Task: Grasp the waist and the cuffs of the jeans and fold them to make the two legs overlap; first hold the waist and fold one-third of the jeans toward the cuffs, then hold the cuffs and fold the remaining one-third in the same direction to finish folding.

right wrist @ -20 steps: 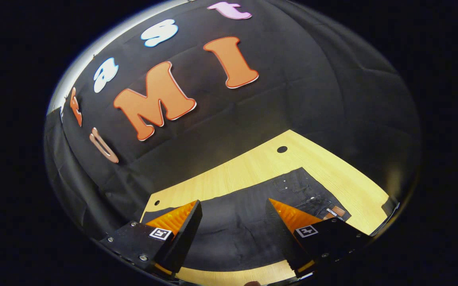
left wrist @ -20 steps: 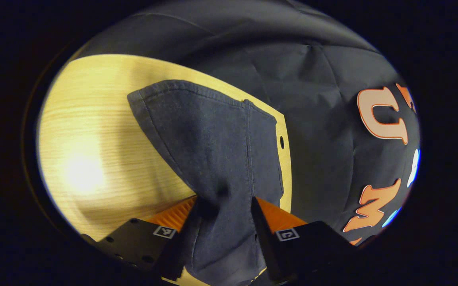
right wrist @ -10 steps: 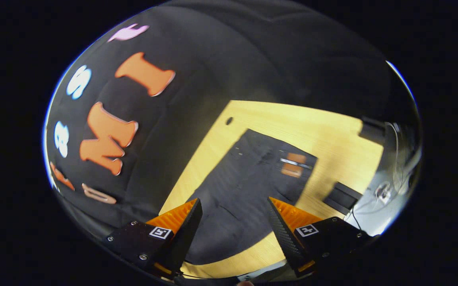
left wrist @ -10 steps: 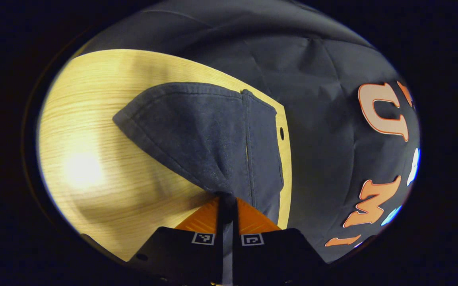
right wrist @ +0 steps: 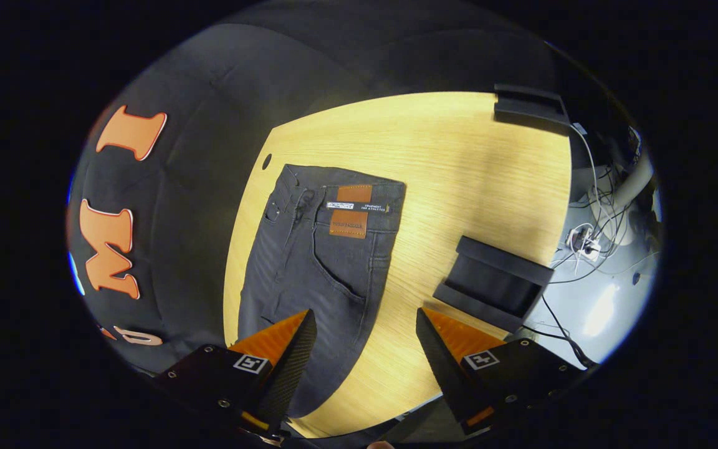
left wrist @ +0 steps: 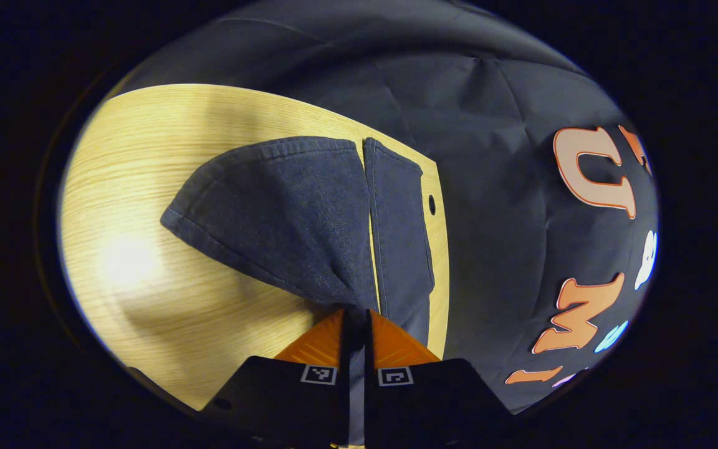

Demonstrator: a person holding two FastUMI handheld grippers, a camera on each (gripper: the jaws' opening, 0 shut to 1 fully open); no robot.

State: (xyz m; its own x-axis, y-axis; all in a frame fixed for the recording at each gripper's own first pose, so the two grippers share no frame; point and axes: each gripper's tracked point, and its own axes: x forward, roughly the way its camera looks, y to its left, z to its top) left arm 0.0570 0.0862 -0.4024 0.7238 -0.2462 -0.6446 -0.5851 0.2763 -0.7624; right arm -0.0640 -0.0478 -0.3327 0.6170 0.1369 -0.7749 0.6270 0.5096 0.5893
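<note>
Dark blue jeans (left wrist: 296, 218) lie on a light wooden table (left wrist: 147, 187). In the left gripper view both cuffs spread out ahead: one leg (left wrist: 284, 212) is lifted and pulled toward me, the other leg (left wrist: 399, 237) lies flat beside it. My left gripper (left wrist: 356, 315) is shut on the fabric of the lifted leg. In the right gripper view the jeans (right wrist: 321, 249) stretch away with the waist and its brown patch (right wrist: 349, 212) at the far end. My right gripper (right wrist: 362, 324) hovers open above the leg edge, with nothing between its fingers.
Two black holders stand near the table's far side, one close (right wrist: 496, 280) and one farther off (right wrist: 530, 106). Cables (right wrist: 589, 231) hang beyond the table edge over a pale floor. A small hole (right wrist: 267, 161) marks the table (right wrist: 477, 174) near the cloth wall.
The left gripper closed on one jeans leg and drew it up and sideways, apart from the other leg. The right gripper swung round, open, until the whole waist end came into its view.
</note>
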